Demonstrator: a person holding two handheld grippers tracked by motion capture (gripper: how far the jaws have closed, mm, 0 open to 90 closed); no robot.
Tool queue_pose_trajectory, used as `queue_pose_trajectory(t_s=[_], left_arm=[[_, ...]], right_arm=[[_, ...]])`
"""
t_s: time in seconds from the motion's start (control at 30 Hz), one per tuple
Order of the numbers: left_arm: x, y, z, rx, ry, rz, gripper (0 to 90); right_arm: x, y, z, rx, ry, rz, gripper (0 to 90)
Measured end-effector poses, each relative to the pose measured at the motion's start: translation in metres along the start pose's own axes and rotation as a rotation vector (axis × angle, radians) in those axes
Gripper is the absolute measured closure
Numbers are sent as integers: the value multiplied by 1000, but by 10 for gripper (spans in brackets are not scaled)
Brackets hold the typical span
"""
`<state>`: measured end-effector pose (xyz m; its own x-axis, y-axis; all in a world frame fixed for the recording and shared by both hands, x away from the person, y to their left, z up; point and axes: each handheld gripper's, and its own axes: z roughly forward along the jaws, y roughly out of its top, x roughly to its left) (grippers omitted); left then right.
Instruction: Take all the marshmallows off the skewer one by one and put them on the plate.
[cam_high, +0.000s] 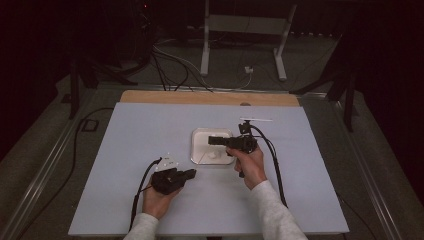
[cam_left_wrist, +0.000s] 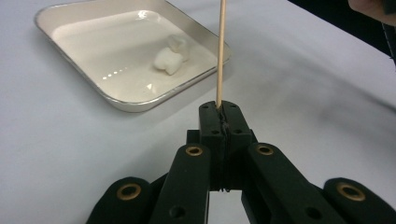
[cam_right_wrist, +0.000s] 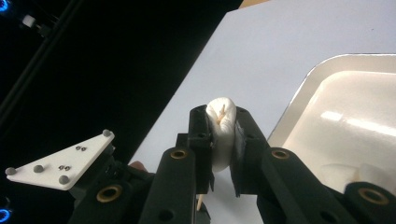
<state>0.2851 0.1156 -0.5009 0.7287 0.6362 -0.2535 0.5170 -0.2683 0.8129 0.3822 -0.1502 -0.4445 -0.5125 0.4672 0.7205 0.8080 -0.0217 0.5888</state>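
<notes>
Wooden table (cam_high: 210, 97), bare only along its far edge, covered otherwise by a pale lavender sheet (cam_high: 150, 135). Lying on that sheet near the middle: a white square tray (cam_high: 200, 137) with rounded corners and a shiny rim. Resting in the tray toward its near right corner: two white marshmallows (cam_left_wrist: 170, 56), touching each other.

The left gripper (cam_left_wrist: 219, 109) has its two black jaws pressed together on the lower end of a thin wooden skewer (cam_left_wrist: 220, 51), which runs straight up out of the top of the frame. Beyond the jaws, to the left, a shallow white tray (cam_left_wrist: 116, 100) sits on the pale table (cam_left_wrist: 303, 84). Two white marshmallows (cam_left_wrist: 170, 56) lie touching inside it, near its right rim.
</notes>
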Motion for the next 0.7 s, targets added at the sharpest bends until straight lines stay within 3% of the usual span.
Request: queue_pose_trajectory(t_s=[0.27, 0.7], left_arm=[[1, 2, -7, -25, -1, 9, 900], [2, 4, -15, -14, 38, 39, 900]], right_arm=[[-3, 5, -1, -8, 17, 27, 803], [-3, 12, -1, -35, 33, 44, 803]])
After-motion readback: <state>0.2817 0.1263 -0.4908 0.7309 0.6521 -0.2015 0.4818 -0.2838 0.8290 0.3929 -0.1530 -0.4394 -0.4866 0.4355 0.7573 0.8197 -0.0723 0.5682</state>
